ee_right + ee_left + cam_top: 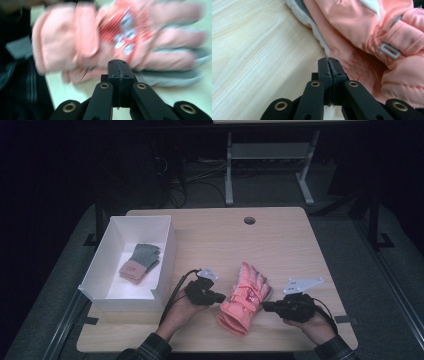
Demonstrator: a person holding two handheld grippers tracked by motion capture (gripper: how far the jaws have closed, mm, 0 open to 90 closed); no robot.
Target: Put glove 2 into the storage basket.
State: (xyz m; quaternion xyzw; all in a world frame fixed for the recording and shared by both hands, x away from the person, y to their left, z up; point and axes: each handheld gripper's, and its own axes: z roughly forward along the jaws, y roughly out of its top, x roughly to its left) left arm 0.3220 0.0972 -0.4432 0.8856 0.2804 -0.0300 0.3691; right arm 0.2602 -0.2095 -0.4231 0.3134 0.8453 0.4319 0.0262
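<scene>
The pink glove (244,299) lies flat on the table (280,245), near the front edge, between my two hands. Its fingers point away from me and its cuff points toward me. It has a red patch on the back and a small grey buckle on a strap.

My left gripper (218,297) sits just beside the glove's left side, low over the table and pointing right. Its jaws are pressed tight together with nothing between them. The tips are right at the glove's edge; I cannot tell if they touch it.

My right gripper (266,306) is on the glove's right side and points left at it. Its jaws are tight together too and hold nothing. My right gripper view is blurry.

Farther left stands a white box (167,247) with a small grey and pink glove (140,263) inside.
</scene>
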